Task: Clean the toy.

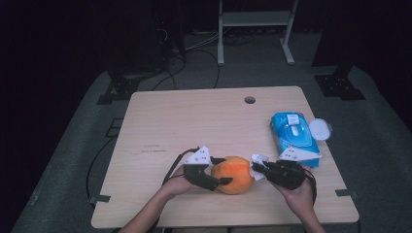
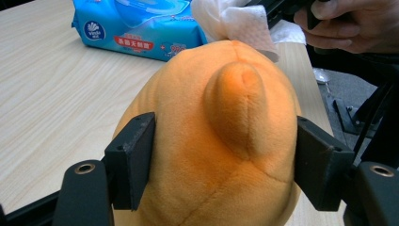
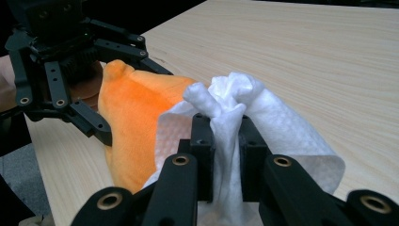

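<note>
An orange plush toy (image 1: 233,174) lies near the table's front edge. My left gripper (image 1: 219,172) is shut on it from the left; in the left gripper view both pads (image 2: 134,155) press into the plush toy (image 2: 221,141). My right gripper (image 1: 256,168) comes in from the right, shut on a crumpled white wipe (image 1: 257,165). In the right gripper view the wipe (image 3: 230,113) bunches up between the closed jaws and rests against the plush toy (image 3: 136,122). The left gripper (image 3: 84,89) shows beyond it. The wipe (image 2: 235,21) touches the toy's far side.
A blue pack of wet wipes (image 1: 294,137) lies at the table's right, its white lid (image 1: 320,129) flipped open toward the edge. A cable hole (image 1: 249,100) sits near the far edge. The wooden table (image 1: 194,121) is bare at left and centre.
</note>
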Demonstrator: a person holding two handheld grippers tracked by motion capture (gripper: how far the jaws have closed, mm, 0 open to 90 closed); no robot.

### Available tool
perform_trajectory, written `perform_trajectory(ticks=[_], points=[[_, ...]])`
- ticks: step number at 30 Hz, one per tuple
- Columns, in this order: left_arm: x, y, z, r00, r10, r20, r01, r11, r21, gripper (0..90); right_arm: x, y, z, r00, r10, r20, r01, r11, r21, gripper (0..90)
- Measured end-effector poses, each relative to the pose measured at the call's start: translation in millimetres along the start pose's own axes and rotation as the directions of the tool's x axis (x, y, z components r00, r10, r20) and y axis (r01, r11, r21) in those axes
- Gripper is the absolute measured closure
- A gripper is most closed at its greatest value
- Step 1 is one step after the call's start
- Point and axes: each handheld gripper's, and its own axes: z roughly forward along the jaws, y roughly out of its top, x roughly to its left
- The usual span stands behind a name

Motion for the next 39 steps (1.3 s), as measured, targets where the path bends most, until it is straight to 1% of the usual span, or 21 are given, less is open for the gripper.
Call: perform_trajectory(ticks=[3,6,8,10,12,14,15,17,18,19,20,22,24,26,28,29,31,32,35,37,39], points=[[2.3,0.0,-0.8,0.9998,-0.018,-0.011,0.018,0.9998,-0.007,29.3,4.7,2.4,-2.5,1.0,-0.008,0.002,0.008,1.0,-0.008,79.6],[4.5,0.3,0.1,0.998,-0.06,-0.02,0.059,0.9981,-0.017,29.3,13.5,6.8,-1.5,0.9992,-0.024,-0.032,0.024,0.999,-0.022,79.6],[2.7,1.0,1.1,0.9981,-0.054,-0.029,0.054,0.9984,-0.016,29.3,21.0,9.0,3.2,0.9972,-0.047,-0.058,0.046,0.999,-0.016,79.5],[0.1,1.6,1.6,0.9983,-0.048,-0.032,0.048,0.9988,-0.011,29.0,25.4,8.9,8.1,0.9959,-0.068,-0.059,0.069,0.998,0.007,79.5],[-1.3,2.4,2.0,0.9987,-0.043,-0.027,0.043,0.9991,-0.008,28.5,22.0,6.6,10.4,0.9966,-0.061,-0.056,0.062,0.998,0.017,79.5],[-3.0,3.3,2.9,0.9993,-0.037,-0.006,0.037,0.9993,-0.004,27.3,14.0,4.4,9.2,0.998,-0.041,-0.048,0.042,0.999,0.016,79.6],[-4.2,3.7,3.4,0.9995,-0.031,0.01,0.031,0.9995,-0.003,26.4,10.3,3.3,7.9,0.9988,-0.024,-0.043,0.025,1.0,0.016,79.6],[-6.5,3.9,3.0,0.9985,-0.007,0.054,0.007,1.0,0.004,25.8,4.1,1.2,5.8,0.9997,-0.017,-0.018,0.017,1.0,0.02,79.4],[-8.0,3.9,3.5,0.9978,0.001,0.066,-0.001,1.0,-0.001,25.9,1.2,0.2,5.3,0.9999,-0.012,-0.001,0.012,1.0,0.024,79.4],[-9.6,4.3,4.1,0.9982,0.011,0.059,-0.011,0.9999,0.004,26.3,-1.9,-0.6,4.8,0.9999,-0.002,0.01,0.002,1.0,0.028,79.4],[-10.9,4.9,5.3,0.9989,0.025,0.04,-0.025,0.9996,0.01,26.7,-4.1,-0.9,4.2,0.9999,0.013,0.009,-0.013,1.0,0.028,79.4],[-13.5,6.0,7.6,0.9994,0.031,0.018,-0.031,0.9994,0.016,28.0,-1.4,1.1,3.1,1.0,0.007,0.005,-0.007,1.0,0.021,79.5],[-15.1,6.3,9.9,0.9996,0.029,0.004,-0.029,0.9995,0.01,28.8,7.2,4.8,1.8,0.9997,-0.013,-0.021,0.013,1.0,0.003,79.6],[-16.8,7.0,12.5,0.9995,0.029,-0.01,-0.029,0.9996,0.006,28.9,18.9,9.7,1.4,0.9959,-0.036,-0.083,0.034,0.999,-0.024,79.5],[-18.9,7.7,15.1,0.9994,0.021,-0.028,-0.021,0.9998,-0.001,28.9,32.5,14.4,2.8,0.9865,-0.064,-0.151,0.06,0.998,-0.035,79.5],[-19.8,7.8,15.9,0.9993,0.027,-0.026,-0.027,0.9996,0.002,28.9,38.9,16.0,4.5,0.9824,-0.09,-0.164,0.086,0.996,-0.031,79.5],[-21.2,7.5,16.2,0.999,0.039,-0.021,-0.039,0.9992,0.011,29.1,45.9,17.0,8.0,0.9797,-0.132,-0.15,0.133,0.991,-0.009,79.5],[-21.4,7.0,15.8,0.9991,0.037,-0.021,-0.037,0.9992,0.014,29.2,44.9,16.2,8.9,0.9806,-0.132,-0.145,0.133,0.991,-0.003,79.5],[-21.7,5.8,15.7,0.9985,0.052,-0.018,-0.052,0.9984,0.024,29.3,32.5,13.7,6.4,0.9875,-0.089,-0.13,0.088,0.996,-0.013,79.6],[-21.5,5.6,15.7,0.9985,0.054,-0.011,-0.054,0.9982,0.025,29.3,26.0,13.1,2.4,0.9923,-0.078,-0.096,0.077,0.997,-0.015,79.5],[-20.9,6.8,15.4,0.9974,0.071,-0.004,-0.071,0.9972,0.021,29.0,19.9,10.8,1.1,0.9958,-0.057,-0.071,0.057,0.998,-0.001,79.5]])
